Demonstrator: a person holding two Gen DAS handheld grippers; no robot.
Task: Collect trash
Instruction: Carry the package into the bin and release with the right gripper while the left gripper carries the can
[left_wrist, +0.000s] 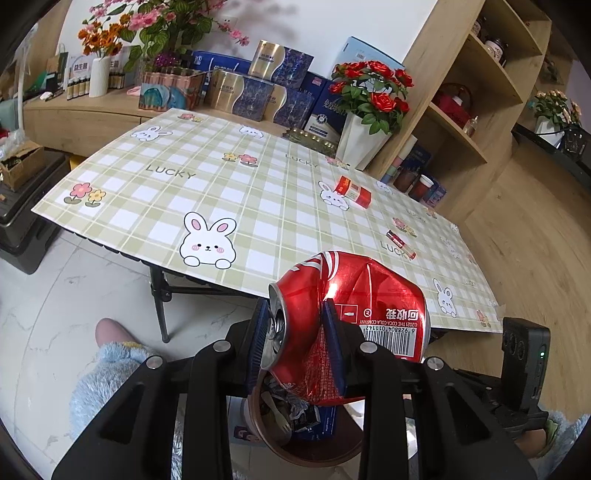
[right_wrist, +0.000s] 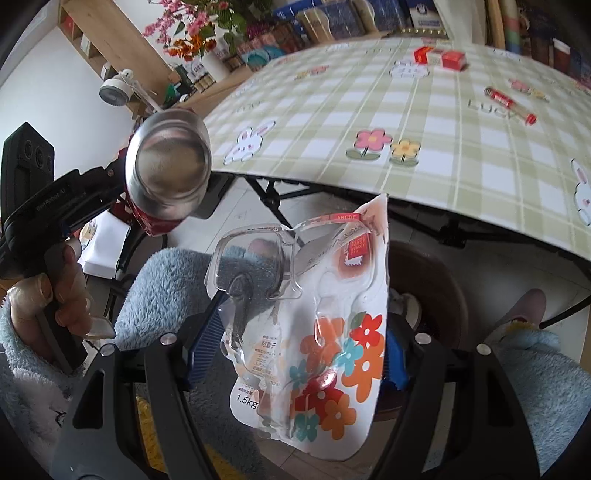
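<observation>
Red crushed can (left_wrist: 343, 325) sits clamped in your left gripper (left_wrist: 299, 343), low centre of frame, above the brown bin (left_wrist: 314, 448) already holding scraps. Your right gripper (right_wrist: 291, 354) pinches one torn blister pack (right_wrist: 314, 332), also low centre, over the same bin. Two pieces remain on the checked table (left_wrist: 221, 184): one red box (left_wrist: 352, 192) and one red tube (left_wrist: 400, 243), both right of centre.

Black tool (left_wrist: 297, 345), fluffy blue sleeves (right_wrist: 22, 354).
</observation>
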